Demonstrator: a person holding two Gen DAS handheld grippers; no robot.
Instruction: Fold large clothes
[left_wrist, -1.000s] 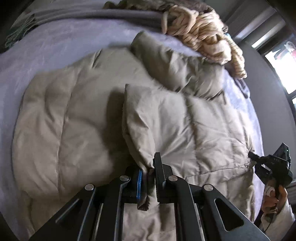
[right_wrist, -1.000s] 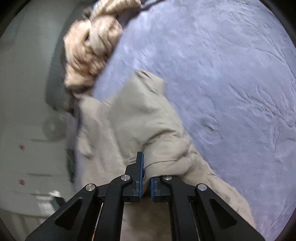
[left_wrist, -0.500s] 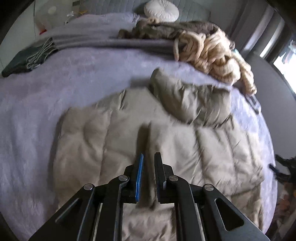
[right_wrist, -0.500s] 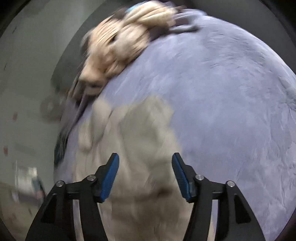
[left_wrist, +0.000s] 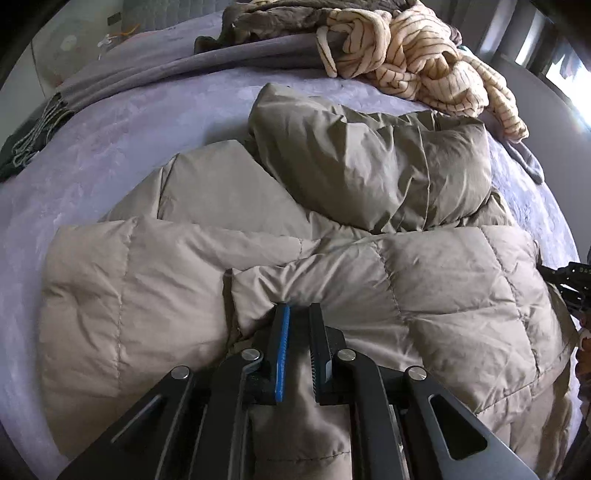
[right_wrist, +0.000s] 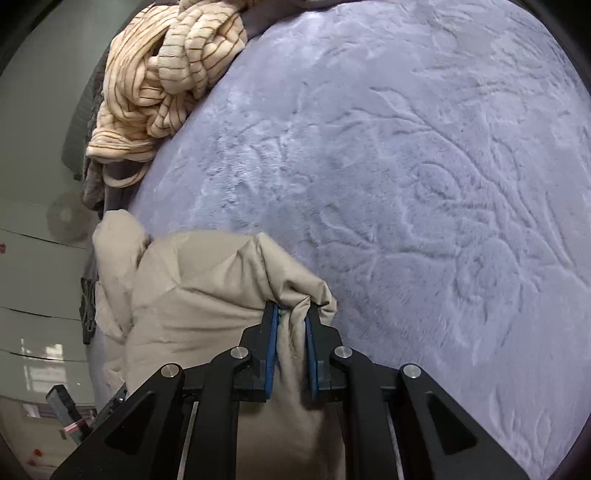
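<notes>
The right gripper (right_wrist: 290, 314) is closing on a bunched jacket edge, fabric between its pads — probably a fresh hold for the next fold. The left gripper (left_wrist: 298, 314) stands nearly shut over the beige puffer jacket (left_wrist: 424, 295), which lies partly folded on the lilac bedspread (right_wrist: 424, 166) — quilted, puffy, creased.

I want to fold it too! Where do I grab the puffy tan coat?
Grab the puffy tan coat by its near edge, coming from above. The padding is thick in the middle, but the edge bunches thin enough, like the fold between the right gripper fingers.
</notes>
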